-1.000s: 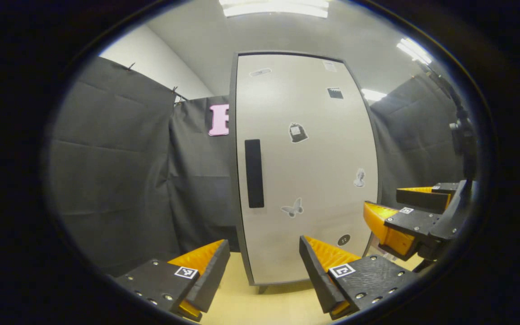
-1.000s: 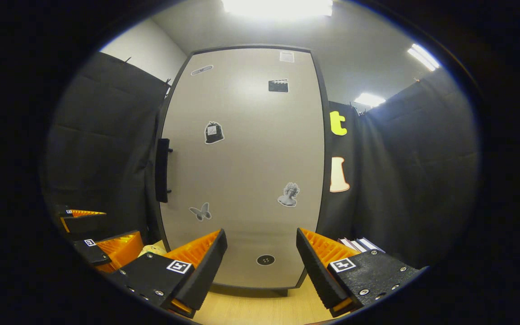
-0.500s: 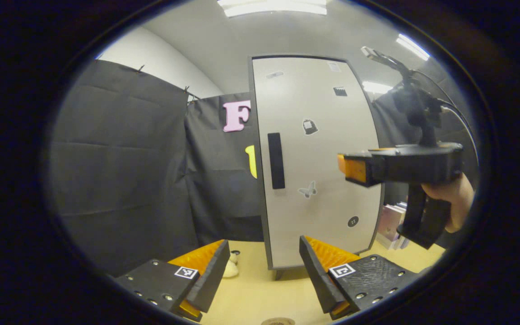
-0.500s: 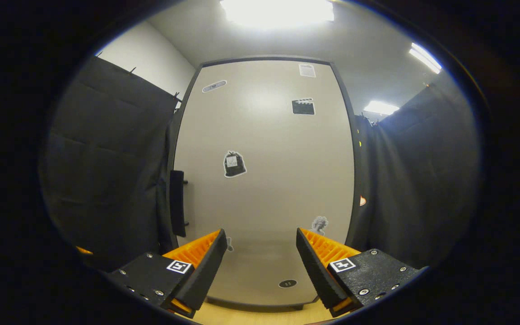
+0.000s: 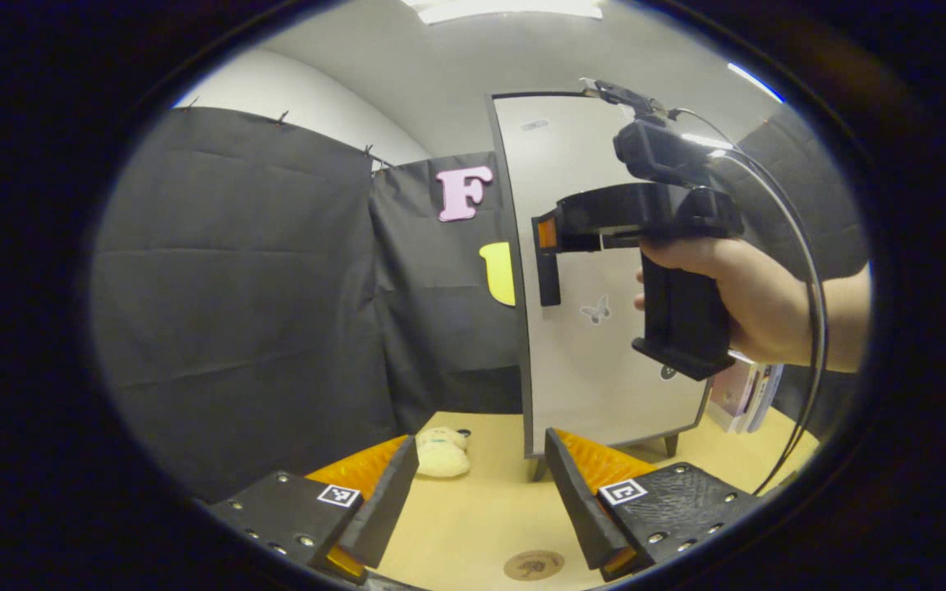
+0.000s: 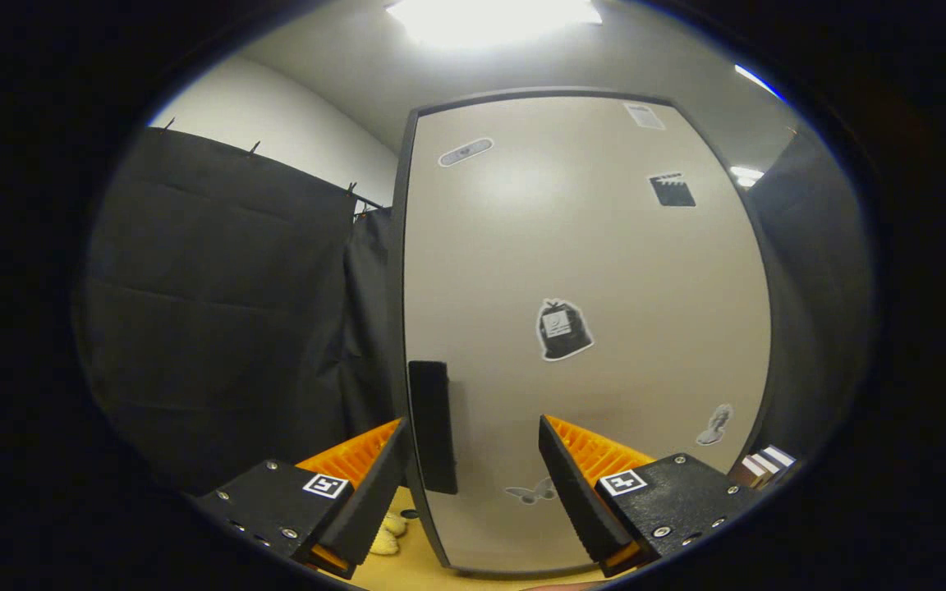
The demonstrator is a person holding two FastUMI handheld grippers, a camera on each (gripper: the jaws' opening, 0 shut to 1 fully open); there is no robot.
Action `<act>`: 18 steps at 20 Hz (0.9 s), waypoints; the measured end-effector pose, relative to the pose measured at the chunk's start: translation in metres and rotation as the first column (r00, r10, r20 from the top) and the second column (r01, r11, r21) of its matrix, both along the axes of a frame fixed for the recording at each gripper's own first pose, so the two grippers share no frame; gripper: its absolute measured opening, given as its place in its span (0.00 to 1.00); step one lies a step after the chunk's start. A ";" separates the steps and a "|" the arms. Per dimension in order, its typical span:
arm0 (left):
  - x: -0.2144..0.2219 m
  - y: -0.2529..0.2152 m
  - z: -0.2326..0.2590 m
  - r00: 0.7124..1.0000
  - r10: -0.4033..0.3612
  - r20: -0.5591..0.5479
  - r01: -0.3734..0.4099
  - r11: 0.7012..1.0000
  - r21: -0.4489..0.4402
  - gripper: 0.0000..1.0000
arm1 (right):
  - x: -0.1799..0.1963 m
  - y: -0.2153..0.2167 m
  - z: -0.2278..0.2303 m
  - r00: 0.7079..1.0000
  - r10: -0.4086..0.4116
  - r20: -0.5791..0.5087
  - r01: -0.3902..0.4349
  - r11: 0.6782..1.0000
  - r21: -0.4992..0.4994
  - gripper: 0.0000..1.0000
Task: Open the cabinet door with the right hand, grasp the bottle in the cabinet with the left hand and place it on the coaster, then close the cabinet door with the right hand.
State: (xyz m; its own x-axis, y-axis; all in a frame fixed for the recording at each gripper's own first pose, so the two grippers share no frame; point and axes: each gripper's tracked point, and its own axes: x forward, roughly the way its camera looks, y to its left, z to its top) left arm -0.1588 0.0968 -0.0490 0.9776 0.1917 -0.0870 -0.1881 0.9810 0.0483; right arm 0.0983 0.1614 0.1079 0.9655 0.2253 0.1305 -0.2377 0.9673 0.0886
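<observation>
My left gripper view sits low over the pale wooden tabletop (image 5: 473,525), set back, facing the tall light-grey cabinet door (image 5: 596,386) and the black curtain beside it. My right gripper view looks at that same door (image 6: 604,271) from close up, angled slightly upward, its long black vertical handle (image 6: 433,427) just ahead. Both views share the door, its handle (image 5: 548,275), a cream plush toy (image 5: 442,453) (image 6: 388,533) and stacked books (image 5: 744,386) (image 6: 762,466).

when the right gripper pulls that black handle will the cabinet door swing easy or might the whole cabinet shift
The door looks like a thin flat panel, so it probably swings lightly. The handle is a rigid bar standing between the open fingers of the right gripper, likely a firm hold. The cabinet stands on small legs, so a hard tug might slide it.
</observation>
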 end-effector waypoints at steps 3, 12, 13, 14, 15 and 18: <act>-0.013 0.009 -0.022 0.999 0.020 -0.036 -0.020 1.000 0.002 0.89 | 0.015 0.028 -0.020 0.998 0.038 -0.044 -0.040 0.998 -0.040 0.95; -0.025 0.030 -0.044 0.996 0.054 -0.068 -0.056 0.998 -0.042 0.90 | 0.047 0.032 -0.040 0.994 -0.033 -0.104 0.022 0.994 -0.107 0.87; -0.025 0.030 -0.046 0.996 0.052 -0.072 -0.055 0.997 -0.045 0.90 | 0.056 0.040 -0.043 0.994 -0.016 -0.105 0.002 0.992 -0.126 0.76; -0.024 0.031 -0.048 0.996 0.049 -0.075 -0.053 0.997 -0.048 0.90 | 0.046 0.035 -0.042 0.992 -0.020 -0.122 0.001 0.989 -0.147 0.45; -0.023 0.031 -0.048 0.996 0.047 -0.080 -0.051 0.998 -0.049 0.90 | 0.050 0.038 -0.044 0.991 -0.014 -0.132 -0.006 0.989 -0.150 0.36; -0.023 0.031 -0.046 0.997 0.033 -0.075 -0.037 0.998 -0.041 0.90 | 0.046 0.039 -0.044 0.990 0.059 -0.132 -0.078 0.987 -0.142 0.26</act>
State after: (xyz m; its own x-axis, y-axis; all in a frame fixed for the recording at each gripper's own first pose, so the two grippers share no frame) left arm -0.1817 0.1280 -0.0946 0.9608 0.2204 -0.1682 -0.2198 0.9753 0.0220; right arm 0.1443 0.2002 0.0634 0.9538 0.2988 -0.0311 -0.2995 0.9539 -0.0192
